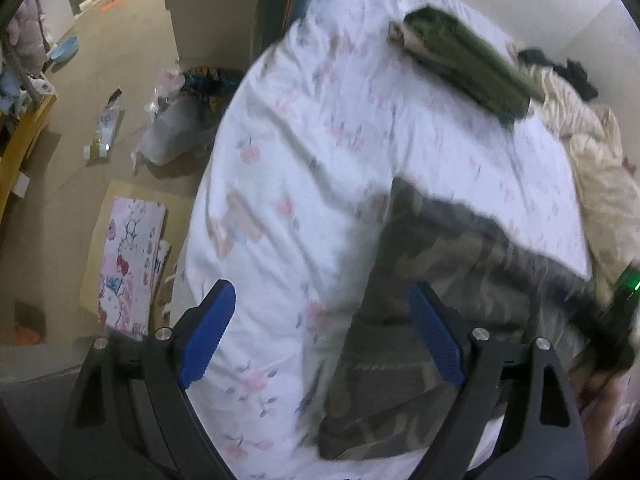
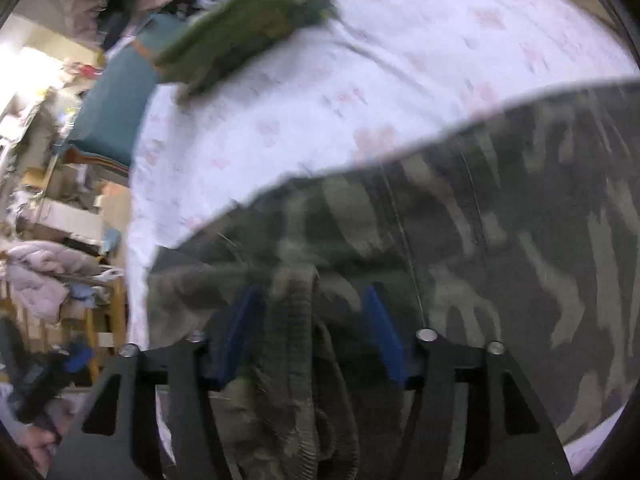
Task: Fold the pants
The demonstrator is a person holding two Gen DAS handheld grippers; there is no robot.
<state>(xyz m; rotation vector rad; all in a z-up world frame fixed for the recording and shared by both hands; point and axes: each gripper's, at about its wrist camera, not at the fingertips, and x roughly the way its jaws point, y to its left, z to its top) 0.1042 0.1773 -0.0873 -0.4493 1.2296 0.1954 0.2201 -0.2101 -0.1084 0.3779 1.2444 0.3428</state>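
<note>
Camouflage pants [image 1: 432, 280] lie on a white floral bedsheet [image 1: 304, 168], spread toward the right. My left gripper [image 1: 324, 312] is open above the sheet, its right blue pad over the pants' edge, holding nothing. In the right wrist view the pants [image 2: 500, 220] fill the lower frame. My right gripper [image 2: 308, 312] has a bunched ribbed part of the pants between its blue pads [image 2: 380, 328]; the view is blurred and the pads stand apart.
A folded green garment [image 1: 464, 60] lies at the far side of the bed; it also shows in the right wrist view [image 2: 236, 36]. Cream bedding [image 1: 592, 152] sits at the right. The floor at left holds bags [image 1: 168, 128] and a pink printed board [image 1: 132, 264].
</note>
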